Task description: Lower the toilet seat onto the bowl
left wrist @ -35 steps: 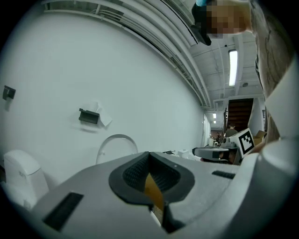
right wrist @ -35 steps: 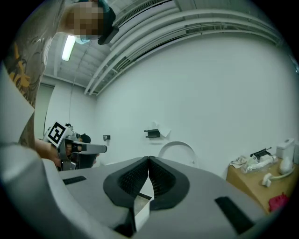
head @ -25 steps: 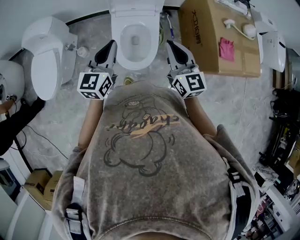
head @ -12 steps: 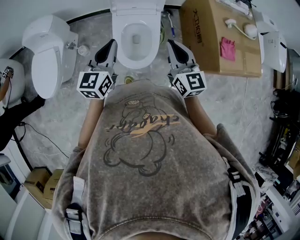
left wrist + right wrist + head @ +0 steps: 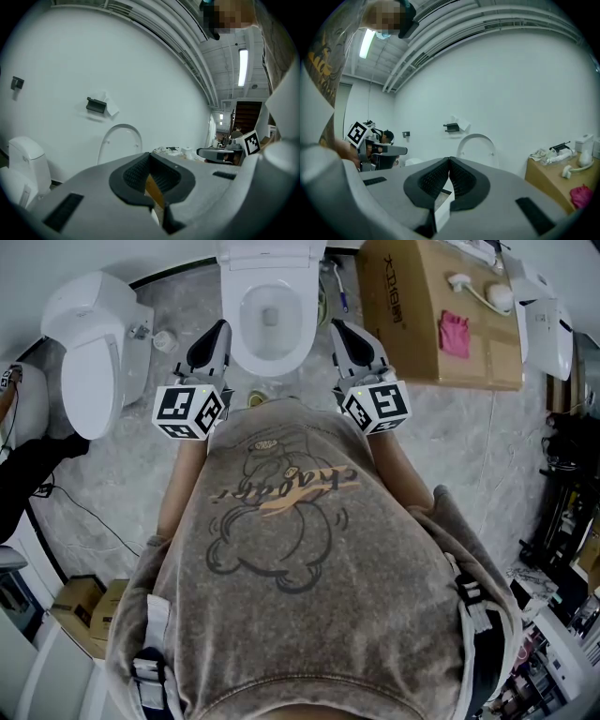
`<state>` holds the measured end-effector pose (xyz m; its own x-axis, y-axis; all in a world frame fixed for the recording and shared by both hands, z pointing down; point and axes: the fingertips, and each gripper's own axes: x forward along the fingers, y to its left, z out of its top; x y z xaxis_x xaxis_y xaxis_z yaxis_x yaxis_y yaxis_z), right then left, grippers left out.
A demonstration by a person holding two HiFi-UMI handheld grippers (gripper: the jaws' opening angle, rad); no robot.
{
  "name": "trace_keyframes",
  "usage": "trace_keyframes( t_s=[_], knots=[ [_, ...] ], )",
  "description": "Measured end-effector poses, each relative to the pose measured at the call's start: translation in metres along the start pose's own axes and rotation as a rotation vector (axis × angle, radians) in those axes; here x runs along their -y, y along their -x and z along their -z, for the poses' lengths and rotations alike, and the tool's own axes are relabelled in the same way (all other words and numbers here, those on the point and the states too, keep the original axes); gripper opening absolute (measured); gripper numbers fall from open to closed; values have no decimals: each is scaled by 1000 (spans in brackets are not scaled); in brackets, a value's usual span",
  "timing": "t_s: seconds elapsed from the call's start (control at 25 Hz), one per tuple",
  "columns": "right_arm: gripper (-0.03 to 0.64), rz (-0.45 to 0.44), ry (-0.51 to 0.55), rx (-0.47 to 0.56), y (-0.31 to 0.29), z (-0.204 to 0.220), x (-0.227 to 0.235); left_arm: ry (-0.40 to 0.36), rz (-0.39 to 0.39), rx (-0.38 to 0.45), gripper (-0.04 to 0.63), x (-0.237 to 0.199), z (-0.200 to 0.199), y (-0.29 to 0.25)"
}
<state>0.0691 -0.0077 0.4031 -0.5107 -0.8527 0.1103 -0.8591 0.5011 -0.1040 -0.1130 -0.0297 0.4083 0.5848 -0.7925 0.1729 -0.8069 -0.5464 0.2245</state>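
A white toilet bowl [image 5: 270, 320] stands at the top middle of the head view, its oval rim bare. Its seat [image 5: 119, 143] stands raised upright against the wall, and it shows again in the right gripper view as a white arch, the seat [image 5: 478, 147]. My left gripper [image 5: 217, 337] hangs just left of the bowl, jaws shut and empty. Just right of the bowl, my right gripper [image 5: 342, 334] is shut too, with nothing held. Neither touches the toilet.
A second white toilet [image 5: 92, 357] with its lid down stands at the left. A large cardboard box [image 5: 436, 315] carrying a pink cloth [image 5: 454, 337] and white fittings sits right of the bowl. Another person's arm [image 5: 33, 474] reaches in at far left. Small boxes [image 5: 80, 606] lie bottom left.
Both grippers have edged slightly toward the bowl. The person at the far left has moved their hand.
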Motion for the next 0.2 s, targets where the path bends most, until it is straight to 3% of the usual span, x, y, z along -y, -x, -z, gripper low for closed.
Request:
trace_keyframes(
  t_s=[0.2],
  knots=[
    [26,-5,-2,3,0,-1,1,5,-8,2,9,-1,1,0]
  ],
)
